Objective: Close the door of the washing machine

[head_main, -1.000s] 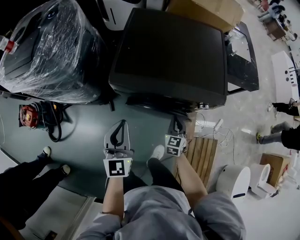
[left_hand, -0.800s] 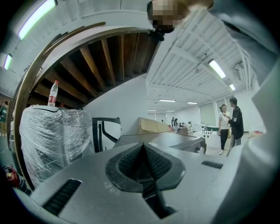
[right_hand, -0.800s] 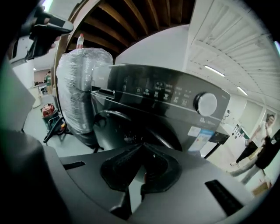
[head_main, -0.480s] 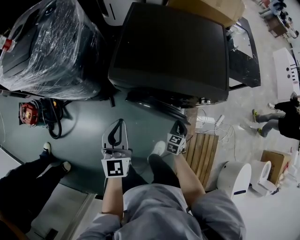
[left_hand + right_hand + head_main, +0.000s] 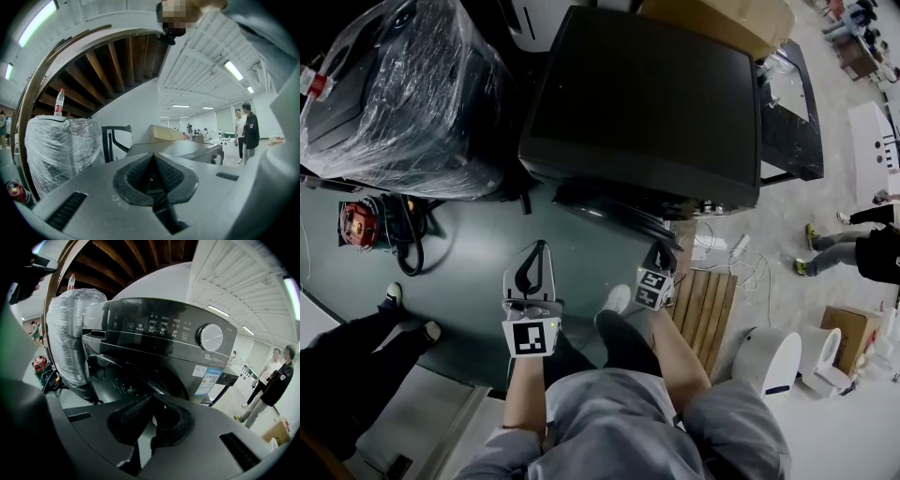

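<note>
The dark washing machine [image 5: 647,103] stands ahead of me, its control panel and knob [image 5: 210,337] facing me. Its round front door [image 5: 614,214] stands a little ajar, swung out from the drum, and fills the lower middle of the right gripper view as dark glass [image 5: 119,376]. My right gripper [image 5: 661,251] is shut and empty, its tips right at the door's outer edge; contact cannot be made out. My left gripper [image 5: 538,251] is shut with nothing in it, held over the floor to the left of the door and apart from it. In the left gripper view only the machine's top [image 5: 183,150] shows.
A plastic-wrapped appliance [image 5: 403,94] stands close on the machine's left. A red tool with a cable [image 5: 358,230] lies on the floor. A wooden pallet [image 5: 703,309], a power strip [image 5: 727,251] and a white device [image 5: 769,361] are at right. Bystanders stand at left [image 5: 356,347] and right [image 5: 872,253].
My right gripper has crept forward, closer to the door's edge. The left gripper has stayed where it was. The people at right have walked on.
</note>
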Demonstrator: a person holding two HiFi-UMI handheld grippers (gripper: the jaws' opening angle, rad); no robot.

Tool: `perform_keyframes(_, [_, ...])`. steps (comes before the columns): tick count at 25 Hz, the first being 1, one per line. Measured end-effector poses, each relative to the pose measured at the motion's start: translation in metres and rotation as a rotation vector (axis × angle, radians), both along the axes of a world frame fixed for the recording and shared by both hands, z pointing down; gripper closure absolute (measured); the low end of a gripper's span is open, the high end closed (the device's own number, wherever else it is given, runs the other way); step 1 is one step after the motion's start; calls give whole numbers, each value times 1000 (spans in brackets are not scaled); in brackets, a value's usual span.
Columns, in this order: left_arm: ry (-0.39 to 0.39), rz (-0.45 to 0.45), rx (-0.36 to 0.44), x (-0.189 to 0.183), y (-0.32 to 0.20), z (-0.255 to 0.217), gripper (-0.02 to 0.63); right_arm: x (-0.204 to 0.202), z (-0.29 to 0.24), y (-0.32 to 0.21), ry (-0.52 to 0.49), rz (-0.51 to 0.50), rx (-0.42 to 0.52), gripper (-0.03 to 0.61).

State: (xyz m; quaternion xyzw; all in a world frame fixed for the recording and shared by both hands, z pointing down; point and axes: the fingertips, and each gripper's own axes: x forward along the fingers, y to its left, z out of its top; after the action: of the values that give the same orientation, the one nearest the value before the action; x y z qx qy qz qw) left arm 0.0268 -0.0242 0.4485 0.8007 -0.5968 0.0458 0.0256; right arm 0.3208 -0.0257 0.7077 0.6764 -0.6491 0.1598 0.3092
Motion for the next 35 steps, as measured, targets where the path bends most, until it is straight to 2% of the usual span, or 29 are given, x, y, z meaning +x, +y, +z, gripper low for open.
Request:
perform_keyframes(17, [-12, -11, 1, 10, -21, 2, 613, 17, -6, -54, -3, -31, 44, 577])
perform_keyframes(35, [-4, 11, 5, 25, -17, 1, 612, 15, -4, -50, 14, -60, 41, 578])
